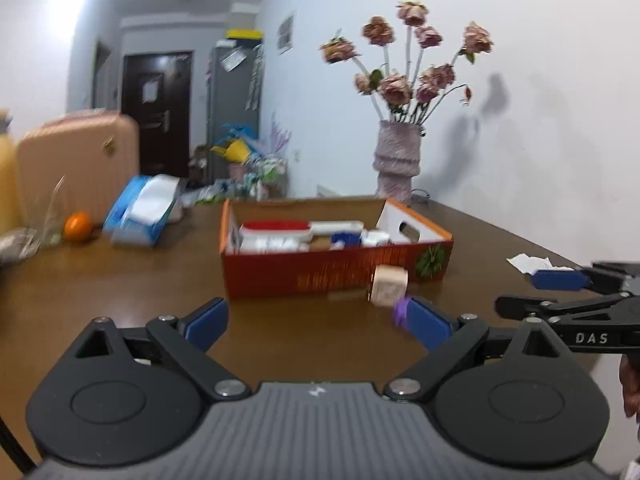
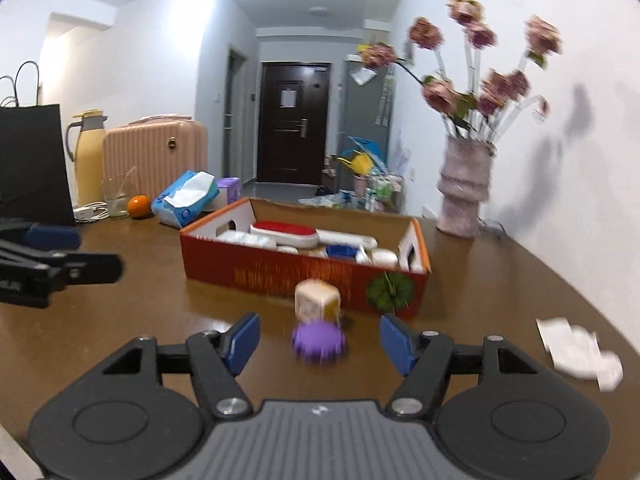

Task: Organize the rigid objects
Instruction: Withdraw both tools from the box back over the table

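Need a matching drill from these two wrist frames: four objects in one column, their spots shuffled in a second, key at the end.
Objects:
1. purple ridged round toy
2. beige wooden cube
3. red-topped white brush
4. round orange fruit

Places:
A. inside the red cardboard box
B. on the brown table beside the blue tissue pack
C. on the table ahead of the open right gripper, nearest it
D. on the table close against the box's front wall

Pairs: 1-C, 2-D, 3-A, 4-B

cube (image 2: 317, 300) before box (image 2: 304, 276), gear (image 2: 319, 342) before cube, on table (image 2: 160, 280)
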